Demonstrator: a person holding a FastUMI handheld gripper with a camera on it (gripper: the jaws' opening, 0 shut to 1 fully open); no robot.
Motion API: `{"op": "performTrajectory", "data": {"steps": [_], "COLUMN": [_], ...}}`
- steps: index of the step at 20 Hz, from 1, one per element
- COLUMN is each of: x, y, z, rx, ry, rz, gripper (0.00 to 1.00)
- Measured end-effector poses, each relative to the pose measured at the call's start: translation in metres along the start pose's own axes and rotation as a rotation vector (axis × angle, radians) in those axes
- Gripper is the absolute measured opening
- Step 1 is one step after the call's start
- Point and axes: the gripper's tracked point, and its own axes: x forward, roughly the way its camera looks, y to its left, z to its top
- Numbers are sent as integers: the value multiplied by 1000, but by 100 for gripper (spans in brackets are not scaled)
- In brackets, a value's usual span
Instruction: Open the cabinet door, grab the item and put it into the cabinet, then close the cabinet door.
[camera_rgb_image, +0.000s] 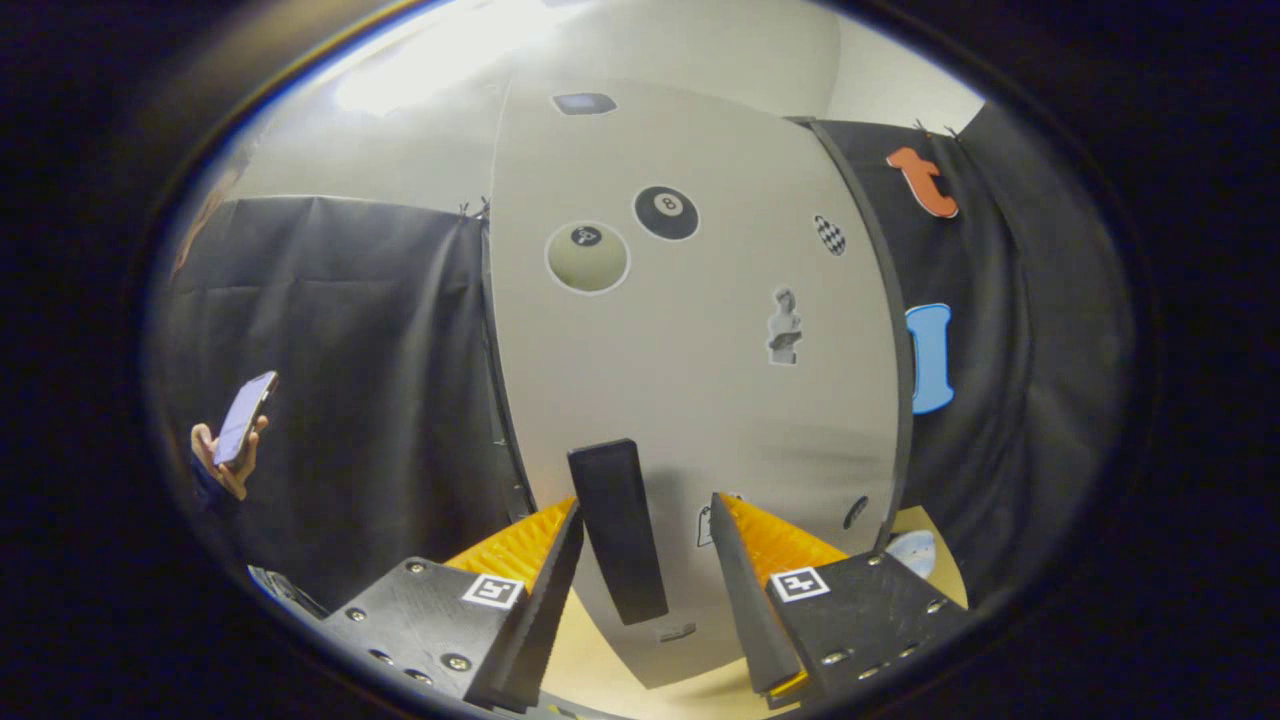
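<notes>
Black handle on the cabinet door stands between the gripper's parted jaws.

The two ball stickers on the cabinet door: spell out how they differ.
The black ball sticker is dark with a pale spot bearing a numeral; the pale ball sticker is greenish-cream with a dark spot. The black one looks smaller and sits higher, further from the door's black handle, which stands between the open gripper fingers. Both are round, flat on the grey cabinet door.
</notes>
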Motion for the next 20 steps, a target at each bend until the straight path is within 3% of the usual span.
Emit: {"op": "performTrajectory", "data": {"steps": [8, 20], "x": [58, 91], "y": [20, 26], "z": [0, -1], "rx": [-1, -63], "ry": [-6, -21], "rz": [62, 94], "gripper": [78, 81]}}
